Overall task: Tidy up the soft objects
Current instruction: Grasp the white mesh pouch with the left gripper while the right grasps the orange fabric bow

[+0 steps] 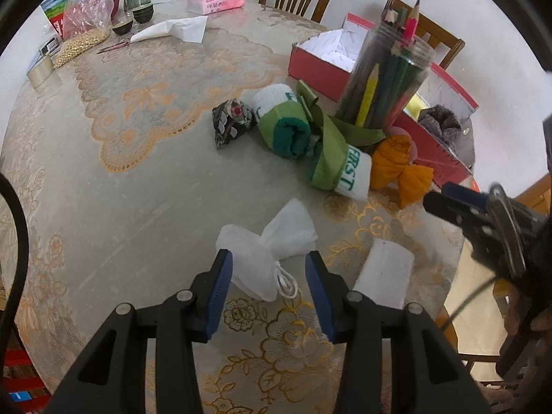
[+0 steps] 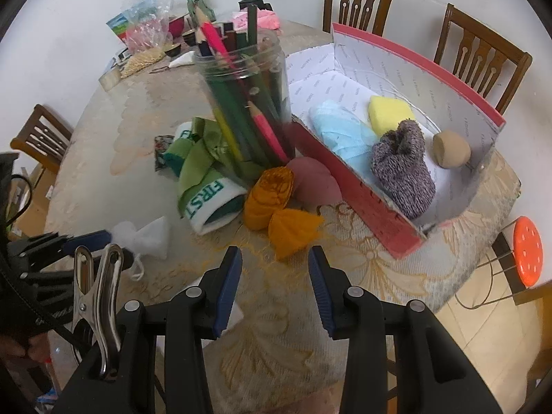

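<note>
My left gripper [image 1: 269,257] stands open over a white drawstring pouch [image 1: 265,248], which lies between its fingertips without being pressed. To its right lies a white block [image 1: 386,276]. My right gripper [image 2: 275,252] is open too, just short of an orange cloth bundle [image 2: 276,200], with nothing between its fingers. Two green-and-white socks [image 2: 210,203] and a dark patterned pouch [image 1: 231,120] lie beside a pencil jar [image 2: 245,103]. The red box [image 2: 362,200] holds a blue cloth [image 2: 345,134], a yellow sponge [image 2: 390,114] and a grey knit piece [image 2: 403,165].
A second red box [image 1: 310,65] stands behind the jar. The table's far end carries a pink tissue pack [image 1: 215,0], a plastic bag [image 1: 82,10], bowls and a tape roll [image 1: 41,72]. Wooden chairs [image 2: 479,58] ring the table, and an orange stool [image 2: 526,252] stands off its right edge.
</note>
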